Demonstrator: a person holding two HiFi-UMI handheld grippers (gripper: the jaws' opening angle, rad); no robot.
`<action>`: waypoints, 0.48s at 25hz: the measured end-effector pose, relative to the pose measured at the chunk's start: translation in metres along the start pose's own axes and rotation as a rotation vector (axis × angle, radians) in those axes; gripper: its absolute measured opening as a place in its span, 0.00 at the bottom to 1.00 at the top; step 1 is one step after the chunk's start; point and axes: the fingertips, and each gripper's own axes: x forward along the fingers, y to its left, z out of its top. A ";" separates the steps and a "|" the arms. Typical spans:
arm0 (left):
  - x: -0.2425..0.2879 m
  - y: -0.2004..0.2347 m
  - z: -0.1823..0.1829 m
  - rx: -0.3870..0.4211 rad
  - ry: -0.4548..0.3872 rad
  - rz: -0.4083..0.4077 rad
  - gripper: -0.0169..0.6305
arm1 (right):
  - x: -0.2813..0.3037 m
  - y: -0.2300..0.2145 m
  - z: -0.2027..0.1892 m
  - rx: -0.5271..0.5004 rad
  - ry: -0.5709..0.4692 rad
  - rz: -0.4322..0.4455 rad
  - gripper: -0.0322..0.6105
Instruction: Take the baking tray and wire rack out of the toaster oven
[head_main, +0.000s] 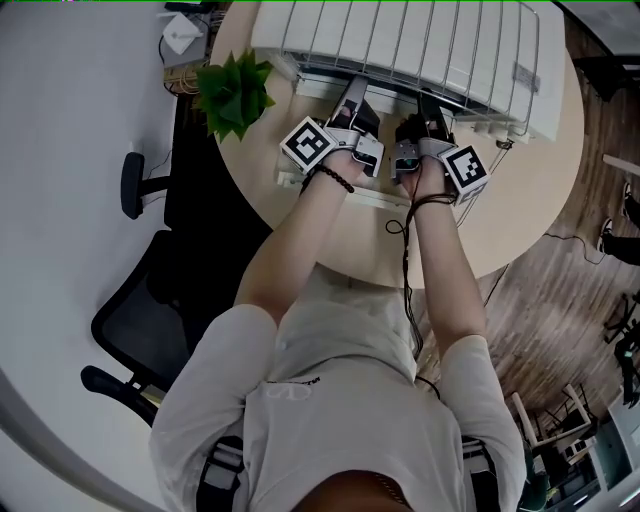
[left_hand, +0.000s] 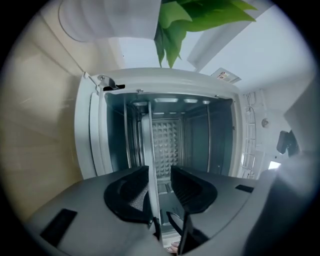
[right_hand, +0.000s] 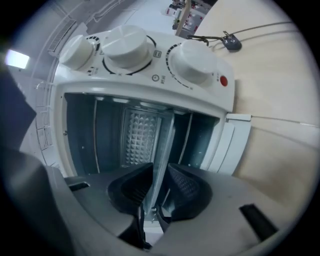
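Observation:
A white toaster oven stands on a round pale table with its front open. Inside, a thin metal baking tray shows edge-on and runs back toward the dimpled rear wall. I cannot pick out a wire rack. My left gripper is at the oven mouth, jaws apart. The tray's front edge lies between them, close to one pad, with a gap at the other. My right gripper is beside it, jaws also apart around the same edge. Both are turned on their sides.
The oven door hangs open toward me. Three white knobs and a red lamp sit on the control panel. A green plant stands left of the oven. A black office chair is at the table's left, and a cable crosses the table.

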 end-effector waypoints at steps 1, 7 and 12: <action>0.003 0.001 -0.001 0.003 0.003 0.002 0.25 | 0.003 -0.001 0.001 0.001 -0.004 0.001 0.20; 0.017 0.009 0.001 -0.021 -0.020 0.012 0.24 | 0.018 -0.001 0.008 0.015 -0.036 -0.004 0.20; 0.028 0.015 0.005 -0.041 -0.022 0.027 0.18 | 0.026 -0.002 0.011 0.012 -0.040 -0.008 0.20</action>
